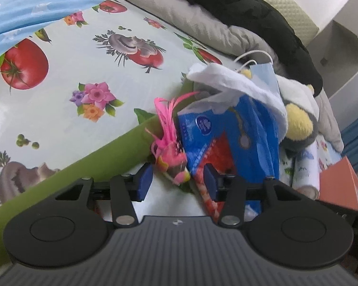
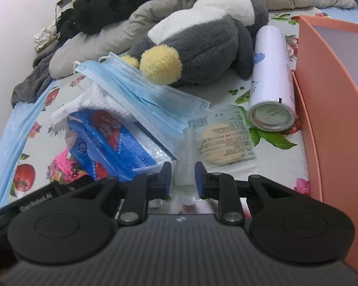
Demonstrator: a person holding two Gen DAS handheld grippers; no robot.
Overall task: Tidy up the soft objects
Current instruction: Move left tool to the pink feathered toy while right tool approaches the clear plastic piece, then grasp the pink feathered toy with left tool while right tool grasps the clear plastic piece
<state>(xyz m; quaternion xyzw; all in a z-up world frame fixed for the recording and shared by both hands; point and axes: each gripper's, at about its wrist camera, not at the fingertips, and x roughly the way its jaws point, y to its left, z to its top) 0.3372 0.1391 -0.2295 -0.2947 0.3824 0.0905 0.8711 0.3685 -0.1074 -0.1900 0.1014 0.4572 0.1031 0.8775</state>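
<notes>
My left gripper (image 1: 177, 182) is open, with a pink feathered toy (image 1: 171, 157) between its jaws, resting against a green edge (image 1: 83, 159). A blue tissue pack (image 1: 229, 140) lies just right of the toy, under a white cloth (image 1: 238, 83). My right gripper (image 2: 182, 178) is open around a clear plastic tube (image 2: 187, 152), without gripping it. Ahead of it lie the blue tissue pack (image 2: 112, 143), a blue face mask (image 2: 140, 95), a sealed round pad packet (image 2: 224, 140) and a grey penguin plush (image 2: 202, 40).
A white spray can (image 2: 272, 81) lies beside an orange box (image 2: 331, 109) on the right. Grey and black clothes (image 2: 121, 14) are piled at the back. A light blue cloth (image 1: 28, 12) covers the far left of the patterned tablecloth (image 1: 83, 54).
</notes>
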